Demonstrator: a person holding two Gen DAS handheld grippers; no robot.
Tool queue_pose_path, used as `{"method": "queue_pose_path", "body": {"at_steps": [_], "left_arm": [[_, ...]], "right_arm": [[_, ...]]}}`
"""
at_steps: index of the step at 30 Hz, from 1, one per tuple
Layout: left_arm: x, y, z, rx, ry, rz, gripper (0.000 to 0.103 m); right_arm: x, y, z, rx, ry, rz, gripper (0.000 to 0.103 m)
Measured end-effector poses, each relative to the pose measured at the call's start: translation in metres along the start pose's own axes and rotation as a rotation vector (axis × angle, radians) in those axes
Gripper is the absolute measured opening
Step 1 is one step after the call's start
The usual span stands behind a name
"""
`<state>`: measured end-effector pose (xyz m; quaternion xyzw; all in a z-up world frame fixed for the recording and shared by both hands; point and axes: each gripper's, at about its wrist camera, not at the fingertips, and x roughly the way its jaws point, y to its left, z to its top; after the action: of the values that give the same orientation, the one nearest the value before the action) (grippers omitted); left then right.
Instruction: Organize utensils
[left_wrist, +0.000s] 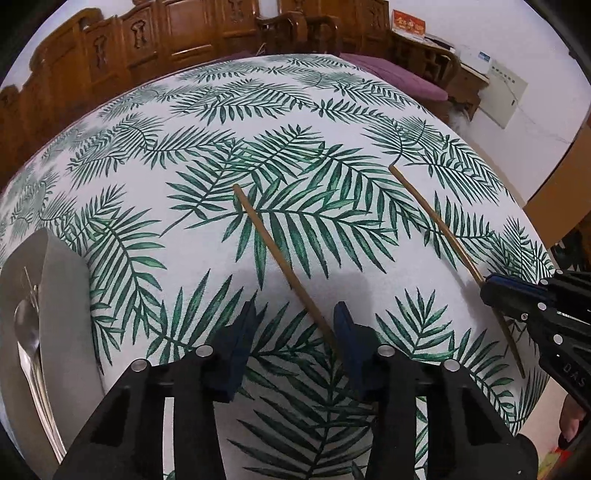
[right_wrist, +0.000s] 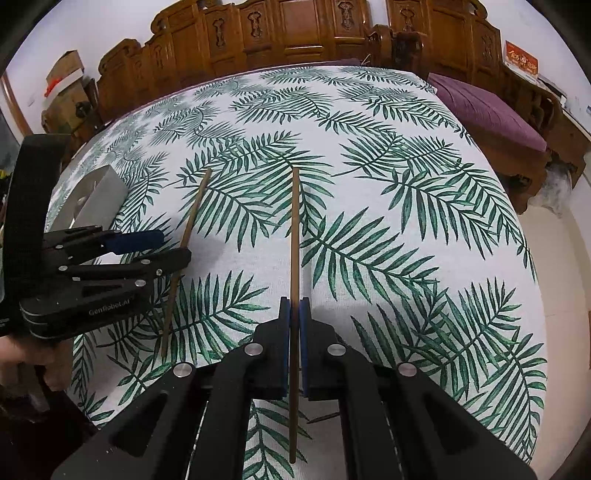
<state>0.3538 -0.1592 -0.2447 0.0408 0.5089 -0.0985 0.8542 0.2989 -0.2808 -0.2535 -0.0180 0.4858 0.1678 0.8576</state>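
Observation:
Two brown wooden chopsticks lie apart on the leaf-print tablecloth (left_wrist: 207, 258). One chopstick (left_wrist: 280, 266) runs diagonally up between my left gripper's (left_wrist: 293, 332) blue pads; it is close to the right pad, with a clear gap to the left one, so the jaws are open around it. My right gripper (right_wrist: 294, 314) is shut on the other chopstick (right_wrist: 294, 229), which sticks out past both ends of the pads. In the right wrist view my left gripper (right_wrist: 173, 245) straddles the first chopstick (right_wrist: 194, 210) from the left. My right gripper (left_wrist: 489, 290) enters the left wrist view from the right, on its chopstick (left_wrist: 436, 221).
A shiny metal tray (left_wrist: 66, 314) at the table's left edge holds a spoon (left_wrist: 26, 325); the tray (right_wrist: 107, 192) also shows behind my left gripper. Carved wooden furniture (right_wrist: 295, 33) lines the far side, a purple cushioned bench (right_wrist: 491, 110) stands at right, and cardboard boxes (right_wrist: 66, 81) at back left.

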Motion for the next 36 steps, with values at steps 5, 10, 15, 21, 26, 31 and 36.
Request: {"method": "queue_pose_path", "body": {"at_steps": [5,10,15,21,26,31,36], "left_arm": [[-0.002,0.007,-0.001,-0.011,0.002,0.012,0.019],[-0.004,0.015,-0.004,-0.020,0.016,0.006,0.005],[-0.007,0.019,-0.009,-0.012,0.021,0.007,0.004],[-0.018,0.024,-0.017,-0.009,0.012,0.004,0.004],[-0.036,0.025,-0.021,0.000,-0.011,0.003,0.004],[-0.057,0.027,-0.026,0.015,-0.037,0.007,0.004],[-0.072,0.031,-0.030,0.025,-0.060,0.012,0.004]], "right_arm": [[-0.001,0.001,0.000,-0.003,-0.002,0.003,0.006],[-0.002,0.004,0.001,-0.010,-0.005,0.005,0.006],[-0.003,0.007,0.001,-0.020,-0.004,0.008,0.006],[-0.010,0.014,0.005,-0.033,-0.019,0.017,0.006],[-0.017,0.023,0.009,-0.051,-0.036,0.030,0.006],[-0.024,0.032,0.011,-0.070,-0.050,0.041,0.006],[-0.028,0.041,0.012,-0.087,-0.057,0.047,0.006]]}}
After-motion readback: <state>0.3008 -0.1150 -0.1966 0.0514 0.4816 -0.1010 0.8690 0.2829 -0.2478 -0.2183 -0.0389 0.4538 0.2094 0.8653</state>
